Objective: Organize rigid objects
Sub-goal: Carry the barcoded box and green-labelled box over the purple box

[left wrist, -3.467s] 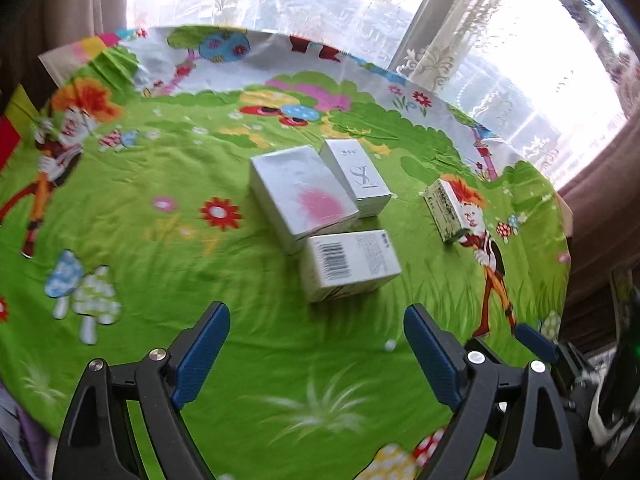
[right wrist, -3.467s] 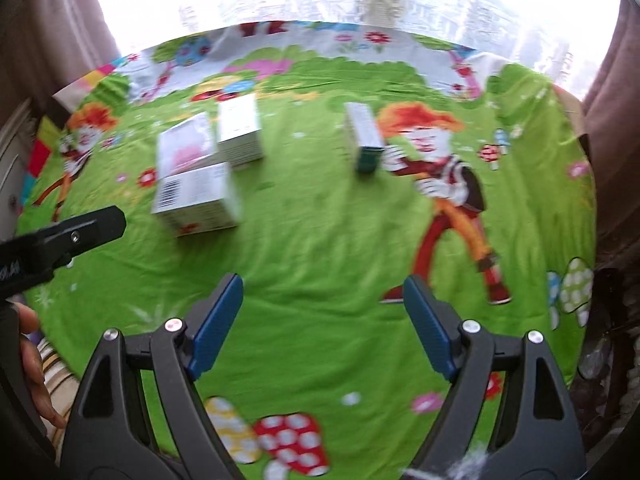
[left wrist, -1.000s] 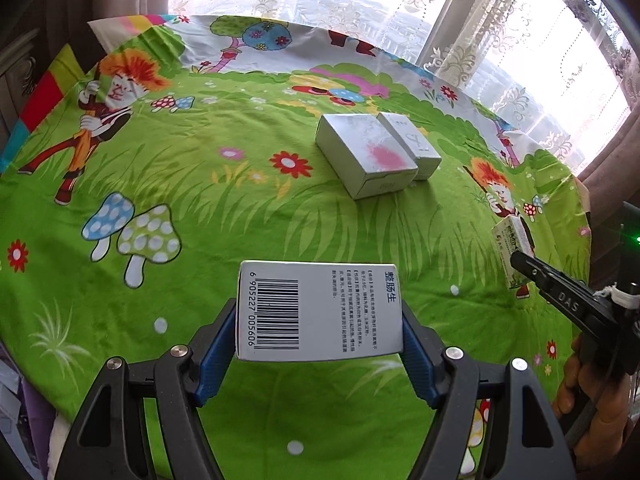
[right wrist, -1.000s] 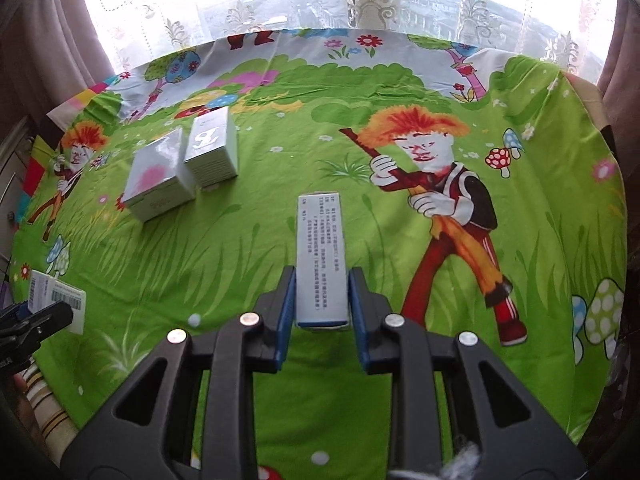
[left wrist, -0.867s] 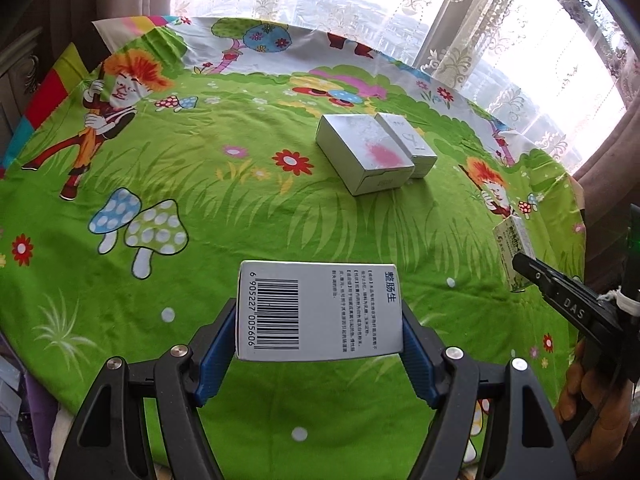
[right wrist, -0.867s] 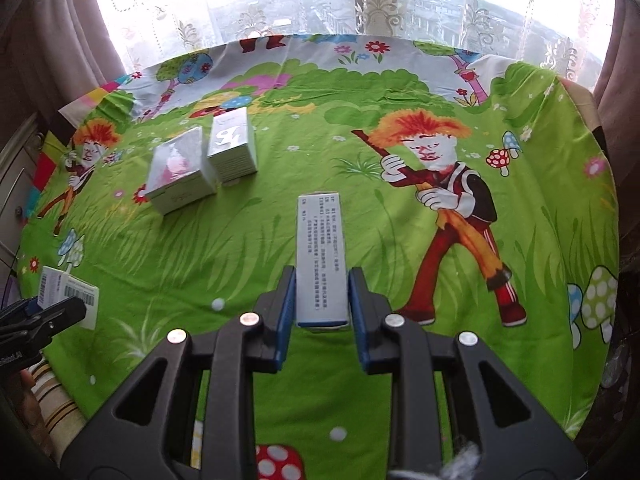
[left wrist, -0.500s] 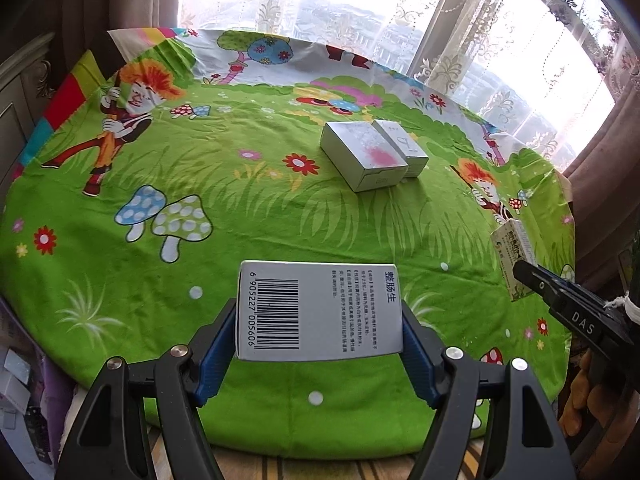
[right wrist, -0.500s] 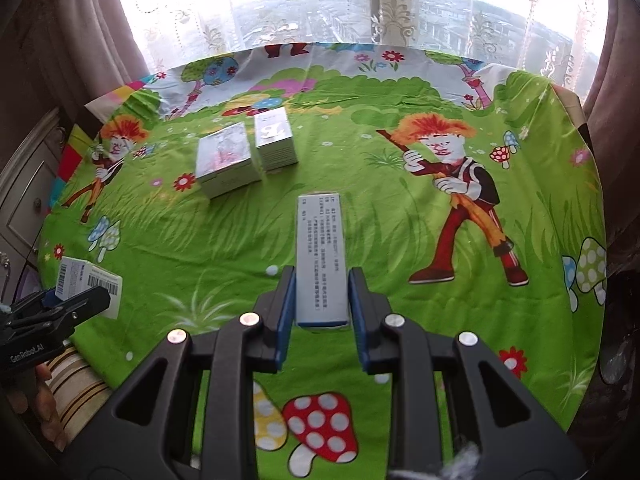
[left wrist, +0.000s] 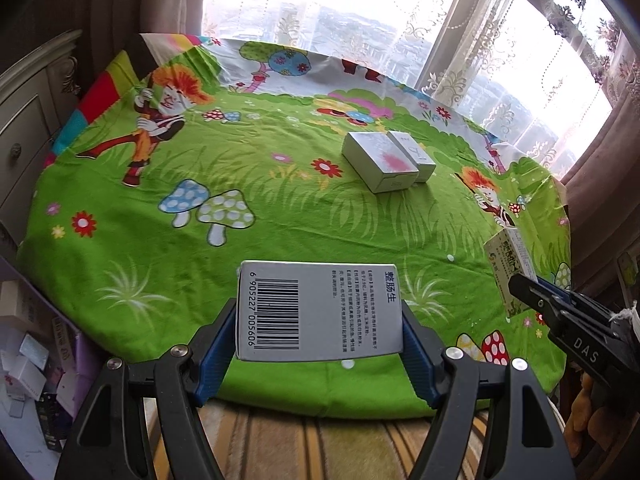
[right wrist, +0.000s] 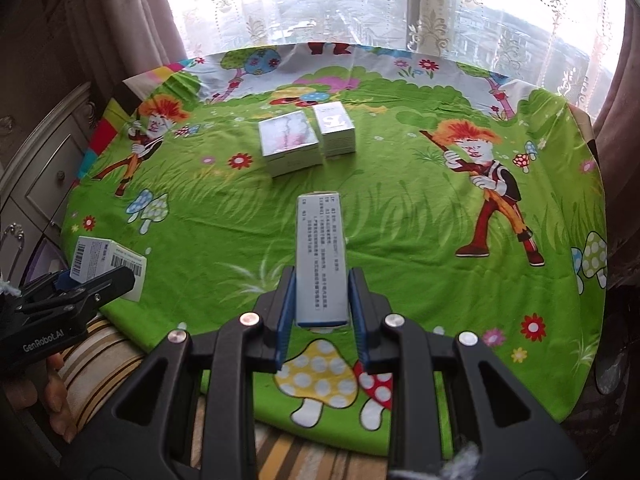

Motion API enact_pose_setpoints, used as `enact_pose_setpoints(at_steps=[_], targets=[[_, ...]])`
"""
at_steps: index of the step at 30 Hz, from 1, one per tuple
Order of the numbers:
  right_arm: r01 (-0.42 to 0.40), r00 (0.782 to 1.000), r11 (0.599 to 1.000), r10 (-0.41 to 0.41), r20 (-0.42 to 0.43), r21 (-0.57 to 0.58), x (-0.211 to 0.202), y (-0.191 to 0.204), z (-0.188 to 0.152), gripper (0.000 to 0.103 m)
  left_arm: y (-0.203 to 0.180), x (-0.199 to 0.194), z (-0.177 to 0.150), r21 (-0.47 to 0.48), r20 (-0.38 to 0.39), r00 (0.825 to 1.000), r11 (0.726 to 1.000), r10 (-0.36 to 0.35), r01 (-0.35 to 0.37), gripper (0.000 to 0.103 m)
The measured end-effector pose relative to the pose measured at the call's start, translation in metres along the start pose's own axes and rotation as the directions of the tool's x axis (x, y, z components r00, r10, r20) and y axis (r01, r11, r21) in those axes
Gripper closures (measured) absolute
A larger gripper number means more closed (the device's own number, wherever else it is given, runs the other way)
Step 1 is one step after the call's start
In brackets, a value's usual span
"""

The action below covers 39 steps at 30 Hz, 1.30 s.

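My left gripper [left wrist: 318, 320] is shut on a white barcode box [left wrist: 320, 310], held above the table's near edge; it also shows in the right wrist view [right wrist: 104, 266]. My right gripper [right wrist: 322, 300] is shut on a narrow white box [right wrist: 322, 256] with printed text, seen in the left wrist view [left wrist: 510, 268] at the right. Two boxes lie side by side on the green cartoon tablecloth [left wrist: 280, 216]: a wide box with a pink blotch [left wrist: 378, 162] [right wrist: 290, 144] and a slimmer white box [left wrist: 412, 156] [right wrist: 334, 128].
The round table sits before a curtained window [right wrist: 360, 4]. A pale cabinet with drawers [left wrist: 24, 120] stands at the left. Several small boxes [left wrist: 24, 360] lie on the floor at lower left. A striped rug [left wrist: 300, 444] lies below the table edge.
Both grippers closed on their boxes, lifted them and pulled back from the table; the table now looks farther away. The two remaining boxes have not moved.
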State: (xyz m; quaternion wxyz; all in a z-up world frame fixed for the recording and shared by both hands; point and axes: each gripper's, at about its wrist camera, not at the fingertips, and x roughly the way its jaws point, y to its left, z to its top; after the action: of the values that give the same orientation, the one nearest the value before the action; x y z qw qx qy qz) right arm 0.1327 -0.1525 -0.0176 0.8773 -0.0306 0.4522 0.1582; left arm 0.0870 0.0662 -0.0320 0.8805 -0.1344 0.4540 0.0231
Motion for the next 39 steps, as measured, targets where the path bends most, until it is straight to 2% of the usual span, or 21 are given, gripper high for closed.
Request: enact_pose_setpoints(at_steps=[6, 14, 25, 29, 33, 39], targets=[[-0.028, 1.0, 0.999, 0.028, 0.0, -0.033, -0.01, 0.024, -0.003, 0.073, 0.017, -0.019, -0.002, -0.004, 0.024, 0.999, 1.0, 0.024, -0.024, 0.029], [-0.072, 0.997, 0.994, 0.072, -0.007, -0.082, -0.017, 0.059, -0.006, 0.073, 0.054, -0.046, -0.006, -0.01, 0.062, 0.993, 0.995, 0.103, -0.103, 0.029], [-0.16, 0.987, 0.974, 0.154, -0.046, -0.162, -0.018, 0.117, -0.008, 0.073, 0.118, -0.068, -0.017, -0.074, 0.057, 0.978, 0.978, 0.201, -0.197, 0.029], [-0.213, 0.976, 0.959, 0.202, -0.075, -0.187, -0.017, 0.142, -0.005, 0.073, 0.146, -0.08, -0.019, -0.111, 0.059, 0.964, 0.962, 0.258, -0.251, 0.029], [-0.273, 0.961, 0.93, 0.255, -0.103, -0.246, -0.015, 0.181, -0.004, 0.073, 0.186, -0.095, -0.023, -0.171, 0.057, 0.941, 0.932, 0.332, -0.319, 0.029], [-0.369, 0.928, 0.867, 0.325, -0.18, -0.336, -0.003, 0.246, -0.011, 0.073, 0.237, -0.113, -0.035, -0.26, 0.033, 0.916, 0.888, 0.401, -0.38, 0.029]])
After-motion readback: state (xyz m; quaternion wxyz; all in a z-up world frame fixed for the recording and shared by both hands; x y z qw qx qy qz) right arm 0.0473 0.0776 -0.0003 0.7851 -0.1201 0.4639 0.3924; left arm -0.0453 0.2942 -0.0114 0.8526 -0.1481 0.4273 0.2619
